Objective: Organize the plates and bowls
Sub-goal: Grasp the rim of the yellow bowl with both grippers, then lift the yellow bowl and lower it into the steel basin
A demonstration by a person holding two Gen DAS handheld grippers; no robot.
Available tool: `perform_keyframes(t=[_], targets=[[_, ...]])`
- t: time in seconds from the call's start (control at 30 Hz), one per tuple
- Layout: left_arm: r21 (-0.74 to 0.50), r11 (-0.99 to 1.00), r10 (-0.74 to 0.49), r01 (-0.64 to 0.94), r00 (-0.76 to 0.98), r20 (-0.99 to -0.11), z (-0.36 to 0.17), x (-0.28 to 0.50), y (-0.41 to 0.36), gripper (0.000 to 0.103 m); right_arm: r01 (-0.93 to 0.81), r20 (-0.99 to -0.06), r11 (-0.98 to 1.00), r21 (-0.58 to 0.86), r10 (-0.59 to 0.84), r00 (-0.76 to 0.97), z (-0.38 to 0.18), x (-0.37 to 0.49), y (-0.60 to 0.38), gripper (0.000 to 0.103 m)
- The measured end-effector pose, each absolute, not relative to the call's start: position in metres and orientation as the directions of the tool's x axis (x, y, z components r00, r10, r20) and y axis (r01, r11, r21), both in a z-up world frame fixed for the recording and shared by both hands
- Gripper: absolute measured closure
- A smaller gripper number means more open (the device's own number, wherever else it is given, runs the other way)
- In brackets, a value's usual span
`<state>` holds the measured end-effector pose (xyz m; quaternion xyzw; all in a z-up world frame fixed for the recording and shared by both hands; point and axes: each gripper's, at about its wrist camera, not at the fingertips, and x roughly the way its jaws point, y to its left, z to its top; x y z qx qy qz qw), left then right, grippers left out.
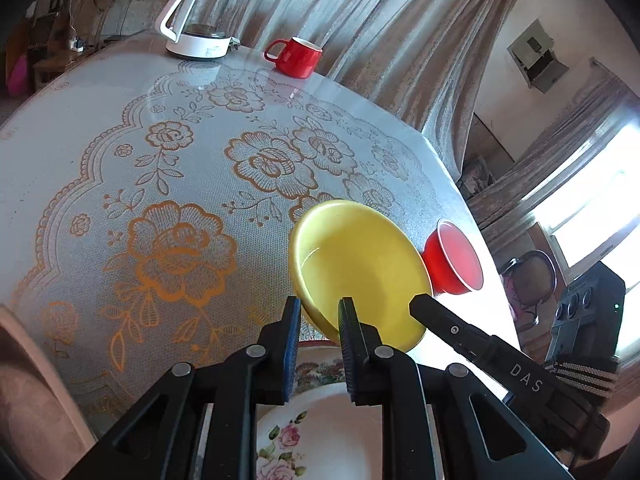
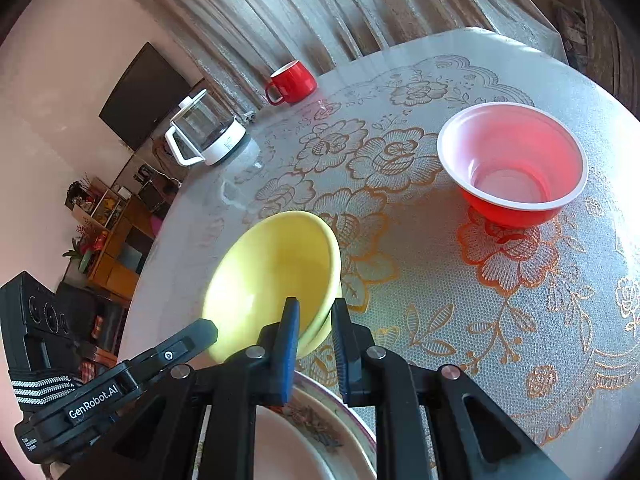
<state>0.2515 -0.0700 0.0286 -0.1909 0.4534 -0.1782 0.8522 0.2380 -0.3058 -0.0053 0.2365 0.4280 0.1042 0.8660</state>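
Both wrist views closely overlook yellow bowl.

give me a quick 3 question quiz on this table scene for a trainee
1. True or false: the yellow bowl stands flat on the table.
2. What lies just below the raised bowl? A) a floral plate B) a frying pan C) a cutting board
3. How many hand-held grippers clamp the yellow bowl's rim?

Key:
1. False. It is tilted and held up by its rim.
2. A
3. Two: the left hand-held gripper and the right hand-held gripper, at different spots on the rim.
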Motion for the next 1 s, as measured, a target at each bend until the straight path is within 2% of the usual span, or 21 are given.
perform_keyframes(t=[0.47, 1.0], targets=[[-0.507, 0.854, -0.449, 0.118, 0.660, -0.602, 0.065, 0.169, 0.003, 0.084, -0.151, -0.622, 0.857, 0.493, 0.468, 0.628, 0.039, 0.195, -0.239, 0.088], [-0.515, 0.856, -0.329, -0.049, 0.717, -0.615, 0.042, 0.088, 0.099, 0.084, -0.351, -0.623, 0.799, 0.489, 0.601, 0.501, 0.031, 0.146, -0.128, 0.088]])
